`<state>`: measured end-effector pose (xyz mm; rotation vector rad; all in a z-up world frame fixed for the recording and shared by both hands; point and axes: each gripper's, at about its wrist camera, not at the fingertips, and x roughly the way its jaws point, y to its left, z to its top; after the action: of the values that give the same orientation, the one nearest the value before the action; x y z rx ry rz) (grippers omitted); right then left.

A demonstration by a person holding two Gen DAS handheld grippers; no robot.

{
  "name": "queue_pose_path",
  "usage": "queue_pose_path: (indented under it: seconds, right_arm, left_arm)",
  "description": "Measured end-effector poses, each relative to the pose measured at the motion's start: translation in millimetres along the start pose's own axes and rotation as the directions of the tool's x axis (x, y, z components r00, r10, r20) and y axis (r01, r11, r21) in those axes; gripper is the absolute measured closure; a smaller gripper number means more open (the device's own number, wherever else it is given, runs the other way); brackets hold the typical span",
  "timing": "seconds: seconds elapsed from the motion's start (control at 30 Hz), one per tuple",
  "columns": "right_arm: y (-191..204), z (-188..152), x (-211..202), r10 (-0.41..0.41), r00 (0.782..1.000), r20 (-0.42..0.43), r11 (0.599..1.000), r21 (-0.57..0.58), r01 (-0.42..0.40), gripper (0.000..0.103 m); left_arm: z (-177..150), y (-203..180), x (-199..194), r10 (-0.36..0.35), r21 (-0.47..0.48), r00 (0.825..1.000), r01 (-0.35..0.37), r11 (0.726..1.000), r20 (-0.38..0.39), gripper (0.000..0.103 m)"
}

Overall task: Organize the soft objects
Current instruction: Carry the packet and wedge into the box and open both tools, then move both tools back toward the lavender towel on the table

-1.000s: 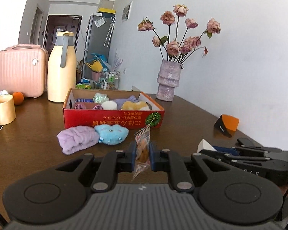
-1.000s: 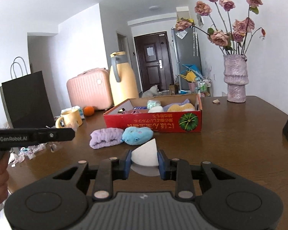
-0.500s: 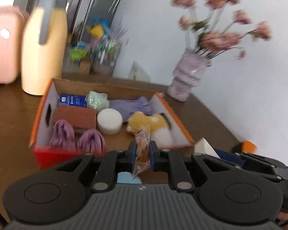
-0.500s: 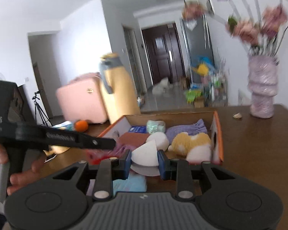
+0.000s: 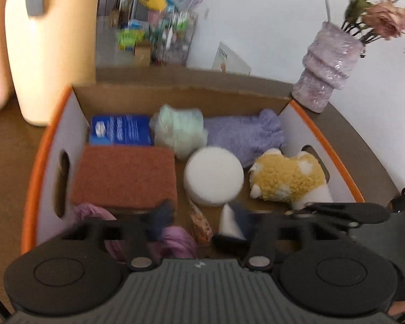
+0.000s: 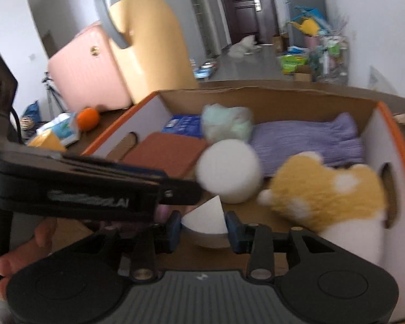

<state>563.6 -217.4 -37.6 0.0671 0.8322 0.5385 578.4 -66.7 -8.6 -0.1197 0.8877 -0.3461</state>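
Both claws hovering over cardboard box [image 5: 54,124]: left claw [image 5: 199,224] just opening, snack packet [image 5: 201,225] loose between jaws; right claw [image 6: 203,228] loosening around white sponge wedge [image 6: 205,217].

White walls [image 5: 270,27] are seen upper right; a dark wooden door [image 6: 243,5] is set at top centre, a grey floor [image 6: 251,62] beneath, a brown wooden table [image 5: 8,145] at left.
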Motion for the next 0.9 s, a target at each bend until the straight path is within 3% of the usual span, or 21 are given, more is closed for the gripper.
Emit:
queue_pose_path:
  seconds: [0.13,0.2,0.33,0.43,0.5,0.6,0.67,0.7,0.73,0.8,0.83,0.9]
  right_arm:
    - [5.1,1.1,-10.2,-0.041,0.999,0.02,0.999,-0.009,0.042,0.062]
    - [5.3,3.6,-28.8,-0.047,0.998,0.043,0.999,-0.006,0.048,0.061]
    - [10.2,7.7,-79.7,-0.093,0.988,0.121,0.995,-0.013,0.095,0.06]
    - [20.3,2.3,-125.3,-0.131,0.974,0.184,0.989,-0.042,0.141,0.048]
    - [28.3,-7.5,-157.2,-0.168,0.957,0.236,0.981,-0.061,0.187,0.046]
    - [36.3,-27.7,-200.1,-0.197,0.926,0.321,0.97,-0.074,0.232,0.041]
    - [44.6,-46.2,-223.1,-0.219,0.893,0.393,0.961,-0.07,0.266,0.028]
    - [47.0,-53.8,-232.1,-0.231,0.871,0.434,0.957,-0.062,0.285,0.023]
    - [51.2,-65.0,-241.4,-0.242,0.845,0.476,0.952,-0.052,0.302,0.013]
    - [59.6,-85.4,-253.8,-0.26,0.798,0.545,0.943,-0.034,0.33,0.008]
    - [63.4,-94.2,-258.6,-0.263,0.78,0.567,0.941,-0.027,0.337,0.008]
    - [69.7,-110.5,-268.7,-0.266,0.76,0.593,0.94,-0.015,0.341,0.008]
  left_arm:
    - [-0.5,-10.2,-21.3,0.046,0.078,0.996,-0.052,0.996,0.082,0.031]
    - [-0.1,-12.9,-34.1,0.036,0.088,0.994,-0.045,0.995,0.099,0.031]
    - [-0.3,-16.1,-73.3,0.028,0.102,0.987,-0.044,0.994,0.158,0.03]
    - [-5.3,-18.4,-110.4,0.037,0.101,0.975,-0.06,0.993,0.217,0.028]
    - [-13.9,-18.9,-139.1,0.062,0.099,0.962,-0.091,0.991,0.267,0.027]
    - [-39.9,-19.9,-183.6,0.133,0.097,0.921,-0.18,0.979,0.366,0.02]
    - [-65.8,-21.6,-210.2,0.182,0.09,0.877,-0.246,0.965,0.444,0.009]
    - [-81.3,-22.3,-222.8,0.211,0.071,0.845,-0.281,0.957,0.491,0.002]
    - [-95.3,-23.1,-232.4,0.233,0.048,0.815,-0.303,0.952,0.531,0.002]
    - [-127.8,-27.2,-250.3,0.266,0.015,0.75,-0.345,0.939,0.606,0.001]
    - [-140.8,-29.5,-257.1,0.275,0.009,0.729,-0.359,0.933,0.627,0.001]
    - [-165.2,-35.2,-269.7,0.284,0.009,0.706,-0.38,0.925,0.648,0.001]
